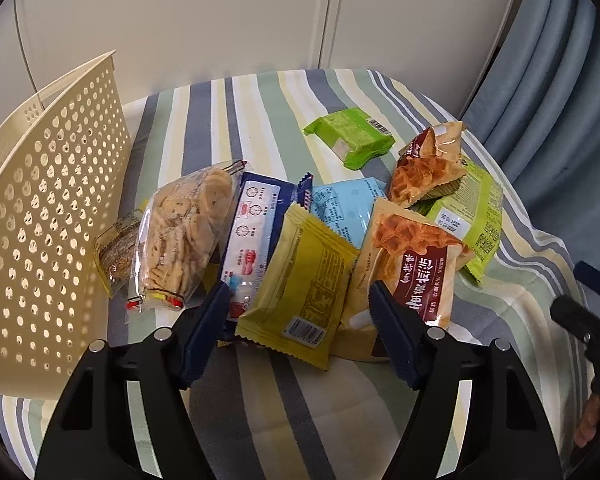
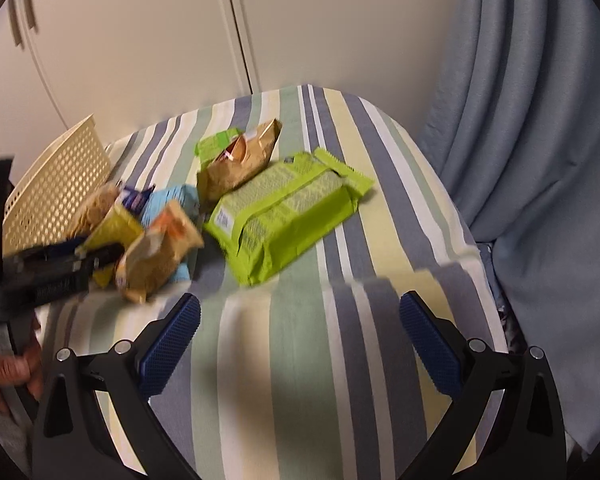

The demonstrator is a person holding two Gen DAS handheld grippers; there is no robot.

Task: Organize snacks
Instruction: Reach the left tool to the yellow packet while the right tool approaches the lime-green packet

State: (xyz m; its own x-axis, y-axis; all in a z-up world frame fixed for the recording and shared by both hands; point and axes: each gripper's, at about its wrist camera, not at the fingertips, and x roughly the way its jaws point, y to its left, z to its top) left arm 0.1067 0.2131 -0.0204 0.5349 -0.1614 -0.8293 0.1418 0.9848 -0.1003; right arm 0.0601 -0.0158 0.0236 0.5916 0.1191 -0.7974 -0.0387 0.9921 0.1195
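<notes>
Your left gripper (image 1: 300, 312) is spread wide around the yellow packet (image 1: 300, 276) in the snack pile – basket (image 1: 48, 216) just left; your right gripper (image 2: 300, 336) gapes over bare striped cloth (image 2: 300, 380).

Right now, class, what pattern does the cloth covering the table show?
Stripes in grey-blue, pale green, cream and white on the tablecloth; clearest in the right wrist view.
</notes>
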